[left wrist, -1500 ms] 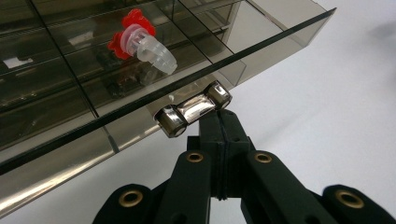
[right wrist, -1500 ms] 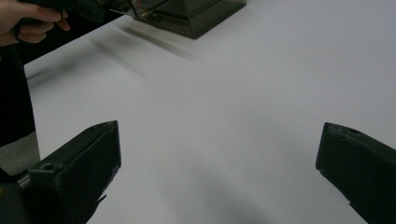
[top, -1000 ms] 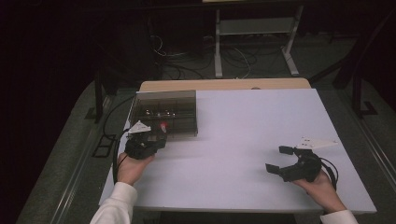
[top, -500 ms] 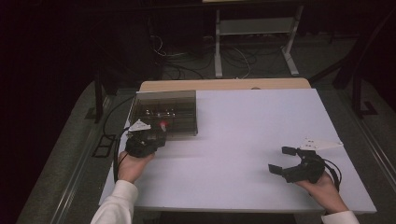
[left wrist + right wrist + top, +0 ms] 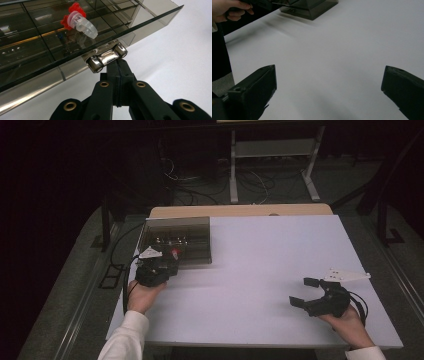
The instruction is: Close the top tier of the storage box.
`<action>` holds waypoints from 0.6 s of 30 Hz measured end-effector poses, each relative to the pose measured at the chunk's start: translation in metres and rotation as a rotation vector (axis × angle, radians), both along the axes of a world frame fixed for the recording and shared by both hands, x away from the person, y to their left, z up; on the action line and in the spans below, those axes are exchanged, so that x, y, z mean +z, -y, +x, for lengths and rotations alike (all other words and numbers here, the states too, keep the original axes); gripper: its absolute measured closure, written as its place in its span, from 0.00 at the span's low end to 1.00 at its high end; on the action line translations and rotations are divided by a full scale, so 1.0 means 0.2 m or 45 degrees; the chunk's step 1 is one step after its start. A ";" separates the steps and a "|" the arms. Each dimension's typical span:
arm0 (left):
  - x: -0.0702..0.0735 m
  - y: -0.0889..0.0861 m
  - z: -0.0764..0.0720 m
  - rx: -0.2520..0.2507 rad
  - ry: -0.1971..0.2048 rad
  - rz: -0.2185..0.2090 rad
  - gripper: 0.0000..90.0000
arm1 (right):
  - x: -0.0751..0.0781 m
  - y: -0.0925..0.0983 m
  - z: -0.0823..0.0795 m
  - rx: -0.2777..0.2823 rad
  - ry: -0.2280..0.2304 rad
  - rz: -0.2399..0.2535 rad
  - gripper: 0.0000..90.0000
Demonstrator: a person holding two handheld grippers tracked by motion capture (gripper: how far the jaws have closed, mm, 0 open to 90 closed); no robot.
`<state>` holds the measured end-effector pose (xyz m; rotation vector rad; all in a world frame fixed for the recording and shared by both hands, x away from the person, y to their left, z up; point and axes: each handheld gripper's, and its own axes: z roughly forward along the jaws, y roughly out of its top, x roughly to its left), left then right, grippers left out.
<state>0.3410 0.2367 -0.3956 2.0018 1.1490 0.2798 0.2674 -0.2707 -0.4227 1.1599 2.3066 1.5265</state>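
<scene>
The smoked-plastic compartment box [image 5: 176, 241] is seen at the far left corner of the white surface [image 5: 260, 285], a red-capped plug [image 5: 79, 20] lying on its lid. Its chrome latch [image 5: 107, 57] is met by the closed left tool [image 5: 119, 65]; whether the latch is pinched cannot be told. The latch should be lifted gently while the box is steadied, the right tool [image 5: 302, 292] being held open well apart from the box.

At the counter [image 5: 260, 270] ten o'clock, the left hand-held gripper [image 5: 167, 262] meets the smoked compartment box [image 5: 177, 240]. At four o'clock, the right hand-held gripper [image 5: 304, 292] rests open-jawed.
</scene>
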 end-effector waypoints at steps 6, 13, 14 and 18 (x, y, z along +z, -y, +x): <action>0.02 0.02 0.02 -0.005 0.000 0.005 0.99 | 0.00 0.00 0.00 0.000 0.001 0.000 0.00; 0.02 0.02 0.05 0.001 -0.004 0.005 0.99 | 0.00 0.01 0.00 -0.002 -0.005 0.001 0.00; 0.02 0.02 0.05 0.003 -0.005 0.001 0.99 | 0.00 0.01 0.00 -0.003 -0.006 0.002 0.00; 0.02 0.02 0.06 0.010 -0.011 -0.002 0.99 | -0.01 0.01 0.00 0.001 -0.007 0.001 0.00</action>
